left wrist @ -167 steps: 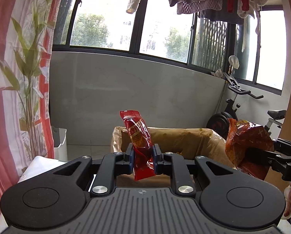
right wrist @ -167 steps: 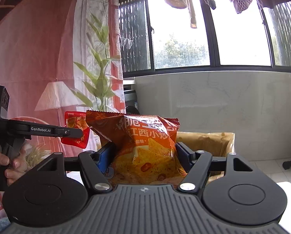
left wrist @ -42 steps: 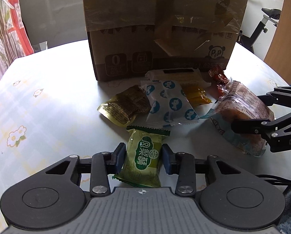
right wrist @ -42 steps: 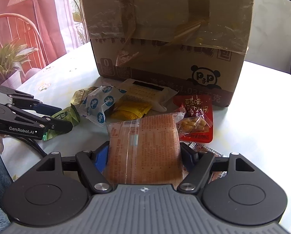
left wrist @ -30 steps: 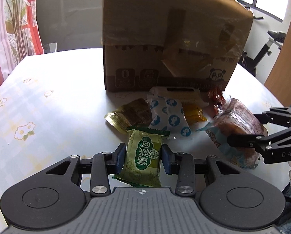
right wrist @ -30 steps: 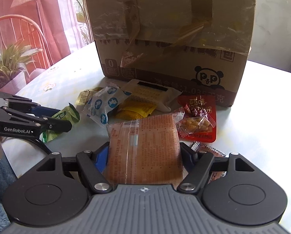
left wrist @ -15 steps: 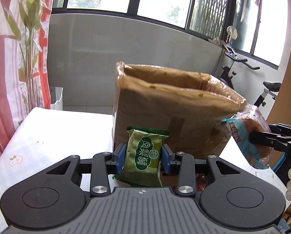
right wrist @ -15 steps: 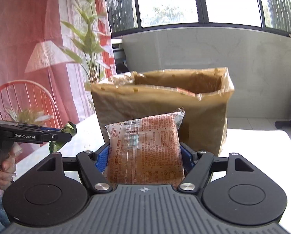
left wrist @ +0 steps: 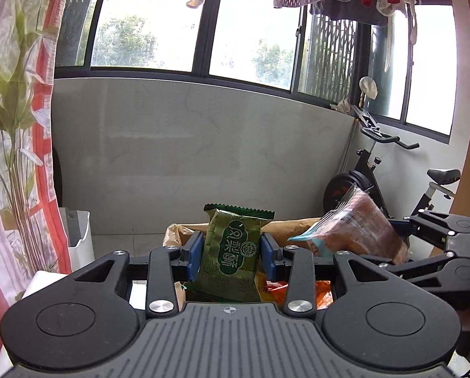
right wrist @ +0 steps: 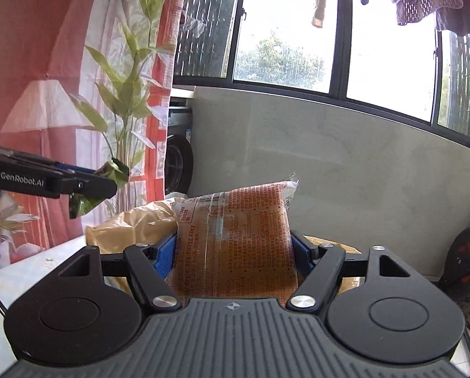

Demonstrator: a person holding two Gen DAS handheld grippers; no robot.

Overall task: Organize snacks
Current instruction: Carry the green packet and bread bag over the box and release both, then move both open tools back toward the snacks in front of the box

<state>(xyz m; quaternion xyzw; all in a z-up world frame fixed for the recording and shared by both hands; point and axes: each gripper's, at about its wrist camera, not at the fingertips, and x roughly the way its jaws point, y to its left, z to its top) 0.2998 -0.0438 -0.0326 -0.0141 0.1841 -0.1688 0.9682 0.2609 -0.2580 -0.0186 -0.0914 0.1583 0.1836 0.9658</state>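
My left gripper (left wrist: 232, 252) is shut on a green pastry packet (left wrist: 233, 253) and holds it upright above the open top of the brown cardboard box (left wrist: 285, 225). My right gripper (right wrist: 233, 252) is shut on a clear pack of brown crackers (right wrist: 235, 239), also raised over the box (right wrist: 131, 223). In the left wrist view the cracker pack (left wrist: 351, 230) hangs at the right in the right gripper (left wrist: 392, 242). In the right wrist view the left gripper (right wrist: 99, 186) with the green packet (right wrist: 87, 201) is at the left. Orange snack bags (left wrist: 298, 293) lie inside the box.
A white table edge (right wrist: 30, 271) shows at lower left. A white bin (left wrist: 77, 242) stands by the curtain (left wrist: 14, 157). An exercise bike (left wrist: 392, 182) is at the right. A grey wall and windows are behind.
Both grippers have risen with their packets from the table to above the box's open top. The box now sits low in both views.
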